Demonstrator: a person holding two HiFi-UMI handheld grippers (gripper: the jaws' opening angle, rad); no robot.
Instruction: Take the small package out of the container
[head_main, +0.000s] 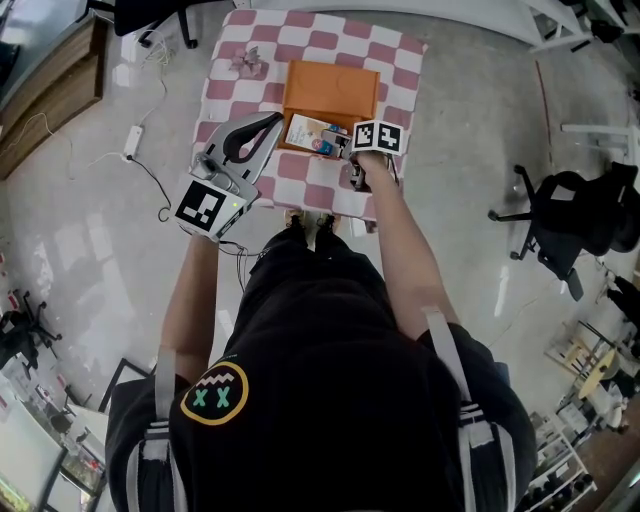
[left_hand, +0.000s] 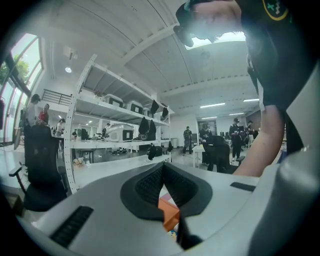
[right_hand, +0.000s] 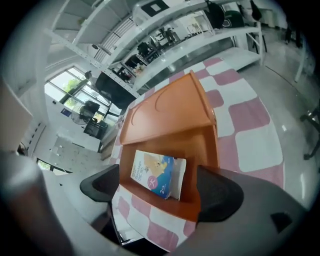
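- Small flat white-and-blue package (right_hand: 152, 172) lying inside open orange plastic container (right_hand: 202, 150), close to front wall.
- Container lid folded back, all resting on pink-and-white checked cloth (right_hand: 252, 142).
- Right gripper (right_hand: 160, 190) jaws spread wide, flanking container's front, package between them, no pad on it.
- Left gripper (left_hand: 162, 170) jaws closed together, holding nothing, off to container's left.

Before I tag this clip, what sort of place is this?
Likely an open lab or office: tall shelving racks, an office chair, a checkered cloth spread on the floor.
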